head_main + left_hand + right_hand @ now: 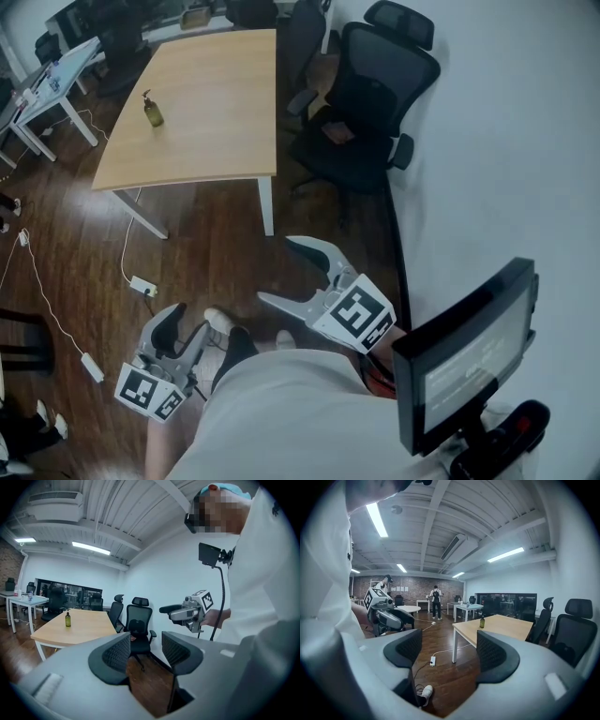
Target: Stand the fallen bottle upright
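Observation:
A small olive-green pump bottle (153,110) stands upright on the light wooden table (211,131), far ahead of me. It also shows upright in the left gripper view as the bottle (68,619) and in the right gripper view as the bottle (482,622). My left gripper (181,330) hangs low by my leg, open and empty (146,651). The right gripper (278,271) is held out in front of my body, open, with nothing between its jaws (449,651). Both are well short of the table.
Black office chairs (375,103) stand to the right of the table beside a white wall. A power strip (142,286) and cables lie on the dark wood floor. A monitor on an arm (469,356) is at my right. People (436,603) stand far back.

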A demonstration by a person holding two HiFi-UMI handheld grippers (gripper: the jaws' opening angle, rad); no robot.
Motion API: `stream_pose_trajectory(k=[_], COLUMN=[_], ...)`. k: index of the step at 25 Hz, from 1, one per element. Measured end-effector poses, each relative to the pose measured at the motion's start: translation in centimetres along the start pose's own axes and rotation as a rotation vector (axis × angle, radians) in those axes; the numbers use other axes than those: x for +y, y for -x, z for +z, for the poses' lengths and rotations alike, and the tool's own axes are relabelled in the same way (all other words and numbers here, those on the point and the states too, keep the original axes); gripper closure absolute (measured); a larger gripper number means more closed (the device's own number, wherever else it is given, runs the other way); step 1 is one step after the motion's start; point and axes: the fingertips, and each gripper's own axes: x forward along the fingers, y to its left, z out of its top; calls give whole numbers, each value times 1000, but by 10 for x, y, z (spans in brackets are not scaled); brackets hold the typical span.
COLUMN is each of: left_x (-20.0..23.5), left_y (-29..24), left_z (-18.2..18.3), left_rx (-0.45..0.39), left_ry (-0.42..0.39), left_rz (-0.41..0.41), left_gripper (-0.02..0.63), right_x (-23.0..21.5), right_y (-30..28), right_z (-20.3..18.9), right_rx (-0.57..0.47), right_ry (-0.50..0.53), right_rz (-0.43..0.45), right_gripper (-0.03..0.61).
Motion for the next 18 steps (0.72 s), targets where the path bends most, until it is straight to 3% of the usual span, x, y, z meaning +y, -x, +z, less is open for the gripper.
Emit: stream_pose_trajectory(k=[10,18], left_x=[1,28], left_y=[-11,-28], left_z=[3,7], left_rx=[17,16], left_ry=[2,9], left_rz=[-7,-17], left_gripper=[414,414], right_x=[-12,-34], right_y=[-2,-23], right_z=[-1,-3], right_rx=[5,25], right_ry=[-2,-15], right_rz=[-3,-22], right_gripper=[212,215])
